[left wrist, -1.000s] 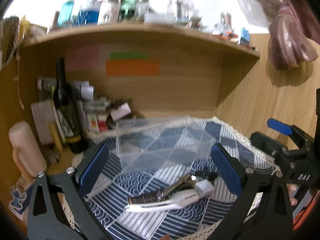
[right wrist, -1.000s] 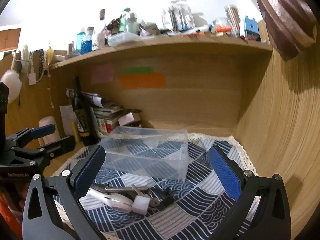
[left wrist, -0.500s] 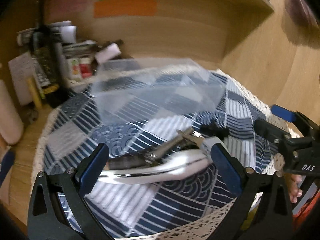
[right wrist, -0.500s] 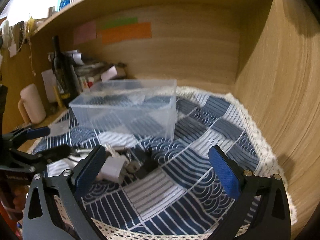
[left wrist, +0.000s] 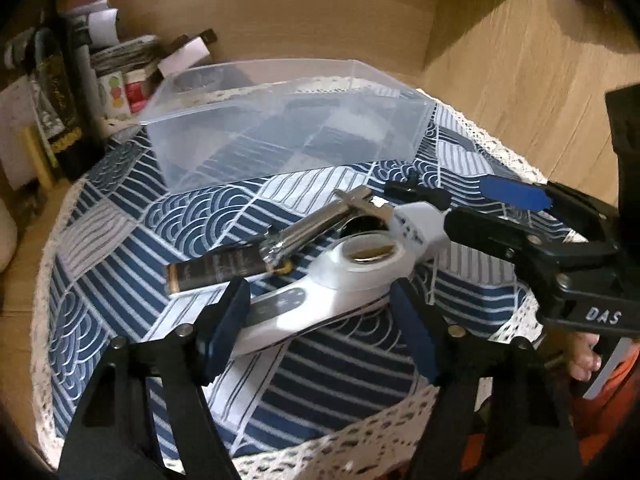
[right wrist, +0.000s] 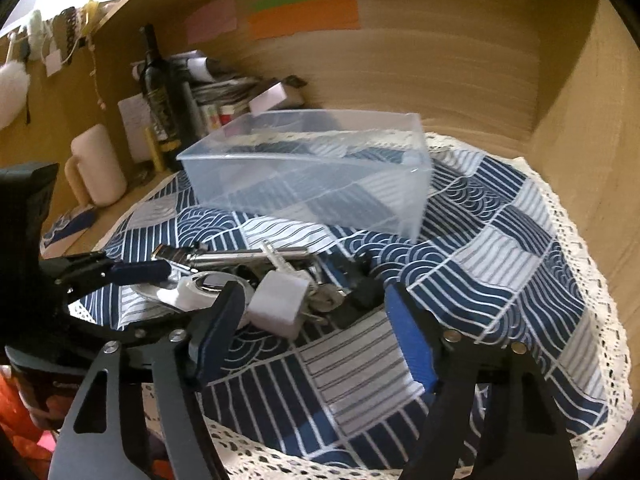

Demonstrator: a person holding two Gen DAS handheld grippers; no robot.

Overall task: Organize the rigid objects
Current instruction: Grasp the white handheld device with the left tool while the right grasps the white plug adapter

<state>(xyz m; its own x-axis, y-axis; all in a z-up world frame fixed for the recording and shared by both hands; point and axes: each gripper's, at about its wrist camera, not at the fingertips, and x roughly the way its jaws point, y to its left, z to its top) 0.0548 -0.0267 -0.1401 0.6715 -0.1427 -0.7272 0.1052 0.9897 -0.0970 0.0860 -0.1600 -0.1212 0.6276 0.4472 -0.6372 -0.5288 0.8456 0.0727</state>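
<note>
A clear plastic box (left wrist: pixel 280 128) stands on a blue patterned cloth (left wrist: pixel 120 248); it also shows in the right wrist view (right wrist: pixel 320 172). In front of it lies a heap: a white magnifier (left wrist: pixel 332 284), a silver metal tool (left wrist: pixel 312 232), a dark tube (left wrist: pixel 220 272), a white plug cube (right wrist: pixel 280 300) and keys (right wrist: pixel 320 300). My left gripper (left wrist: pixel 320 328) is open, its fingers on either side of the magnifier's handle. My right gripper (right wrist: pixel 312 328) is open, low over the plug cube and keys.
A dark wine bottle (right wrist: pixel 160 96), boxes and papers (right wrist: pixel 224 96) stand at the back left of the wooden alcove. A cream mug (right wrist: pixel 96 168) stands at the left. The cloth's lace edge (right wrist: pixel 580 248) lies close to the right wall.
Both grippers have dropped and moved forward to the heap. The left one now straddles the magnifier; the right one is over the plug cube. Both jaws look narrower than before.
</note>
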